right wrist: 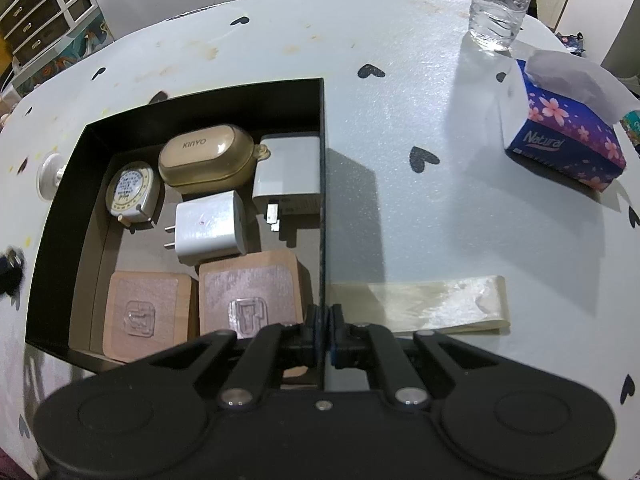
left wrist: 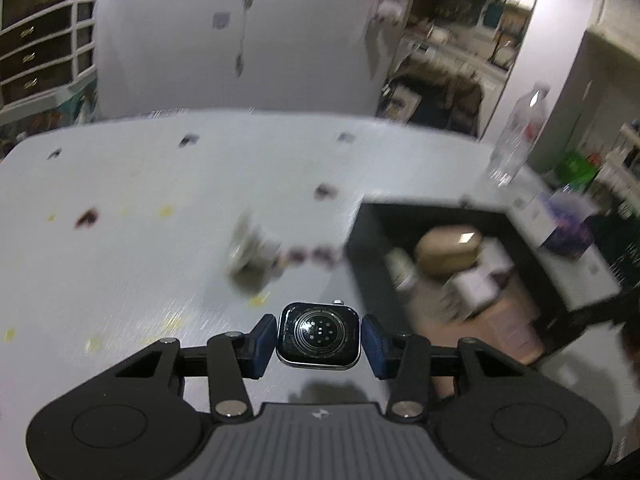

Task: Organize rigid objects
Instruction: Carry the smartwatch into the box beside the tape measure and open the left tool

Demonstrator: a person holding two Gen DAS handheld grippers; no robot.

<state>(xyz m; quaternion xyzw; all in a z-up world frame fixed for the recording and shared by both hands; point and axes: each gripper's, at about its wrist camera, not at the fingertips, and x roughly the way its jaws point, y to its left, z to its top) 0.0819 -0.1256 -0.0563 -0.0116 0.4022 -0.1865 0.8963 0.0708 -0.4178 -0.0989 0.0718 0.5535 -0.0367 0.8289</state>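
Between the blue pads of the left gripper (left wrist: 319,340), clamped watch body (left wrist: 319,335) aloft, unboxed; beyond right gripper (right wrist: 323,328), pinched shut on black box (right wrist: 322,216) wall, chargers (right wrist: 212,226), earbud case (right wrist: 206,158) already stowed.

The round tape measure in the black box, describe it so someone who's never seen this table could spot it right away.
Find the open black box on the white heart-dotted table. Along its far side, the tape measure sits leftmost, beside the tan Kinyo case. It is the only round item, cream-rimmed with a printed white face.
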